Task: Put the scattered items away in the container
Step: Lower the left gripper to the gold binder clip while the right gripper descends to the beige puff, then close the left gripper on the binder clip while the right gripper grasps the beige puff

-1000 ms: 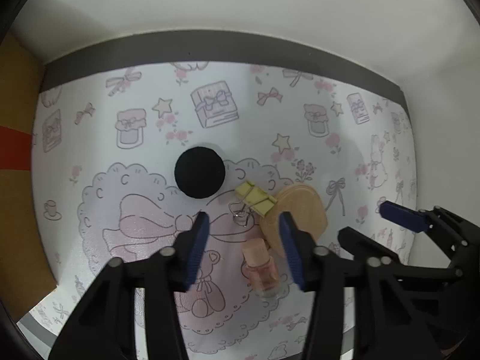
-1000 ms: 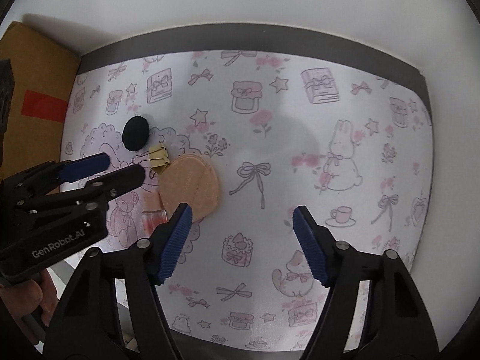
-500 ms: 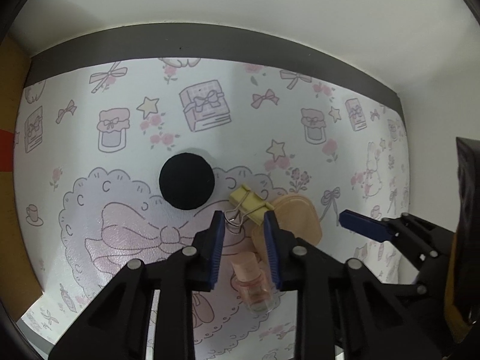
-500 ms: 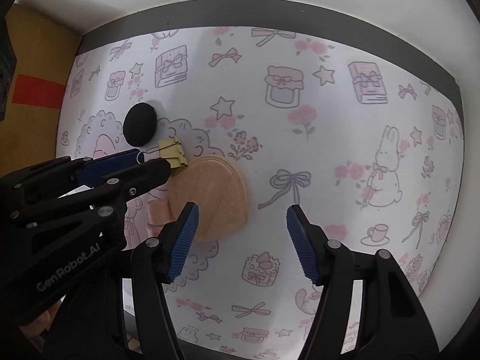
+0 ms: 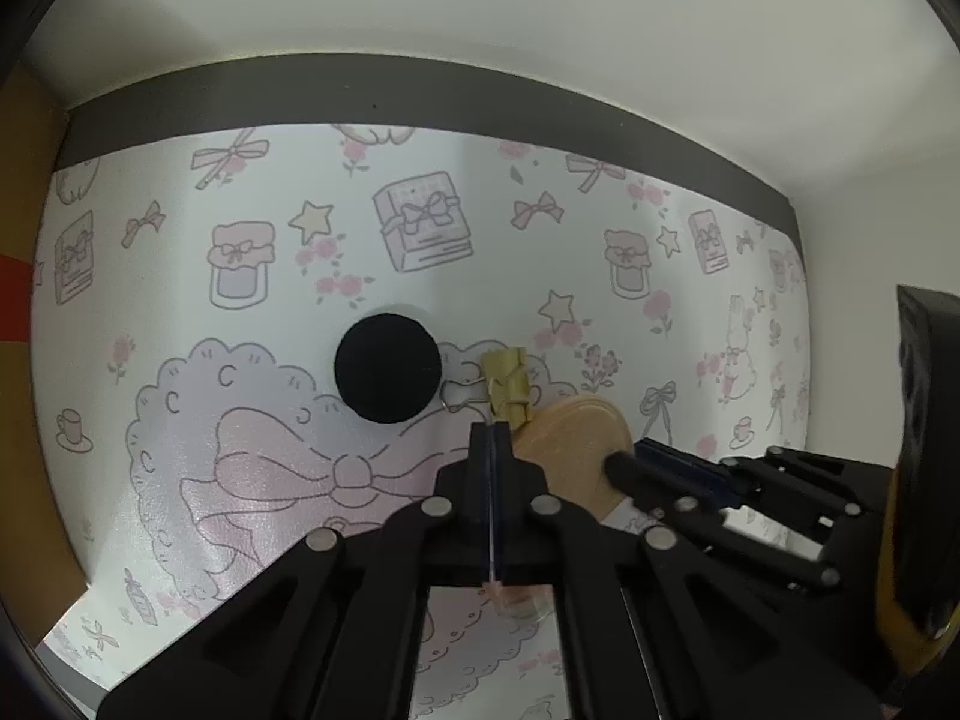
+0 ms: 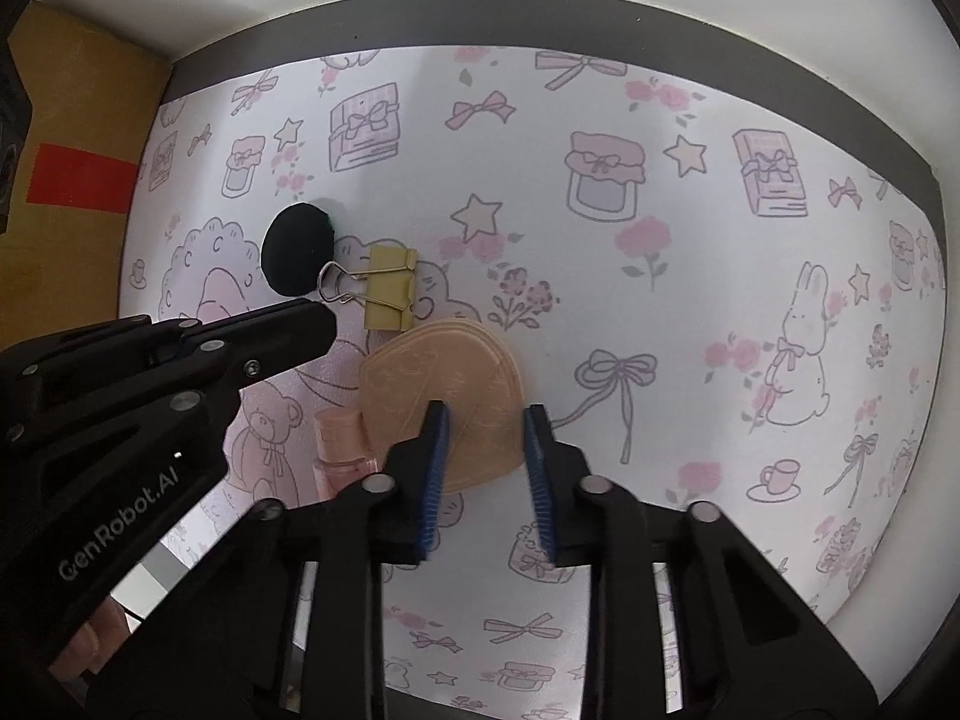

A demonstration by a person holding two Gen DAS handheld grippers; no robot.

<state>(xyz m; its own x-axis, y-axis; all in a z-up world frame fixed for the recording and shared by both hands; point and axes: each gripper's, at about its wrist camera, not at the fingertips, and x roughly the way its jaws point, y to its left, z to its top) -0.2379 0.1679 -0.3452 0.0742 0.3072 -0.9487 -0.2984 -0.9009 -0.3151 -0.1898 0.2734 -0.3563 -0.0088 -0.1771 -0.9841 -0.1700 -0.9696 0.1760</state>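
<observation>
The left tongs (image 5: 492, 438) point steeply down, jaws just snapped fully together with nothing between them, tips right beside the yellow binder clip (image 5: 509, 387). The right tongs (image 6: 485, 420) aim straight down, jaws just narrowed and straddling the edge of the peach powder puff (image 6: 444, 387); whether the pads press it cannot be told. A pink bottle (image 6: 342, 441) lies touching the puff, a black round pad (image 6: 298, 249) sits beyond the clip, all on the patterned worktop (image 6: 690, 312). A cardboard box (image 6: 78, 138) stands far left.
</observation>
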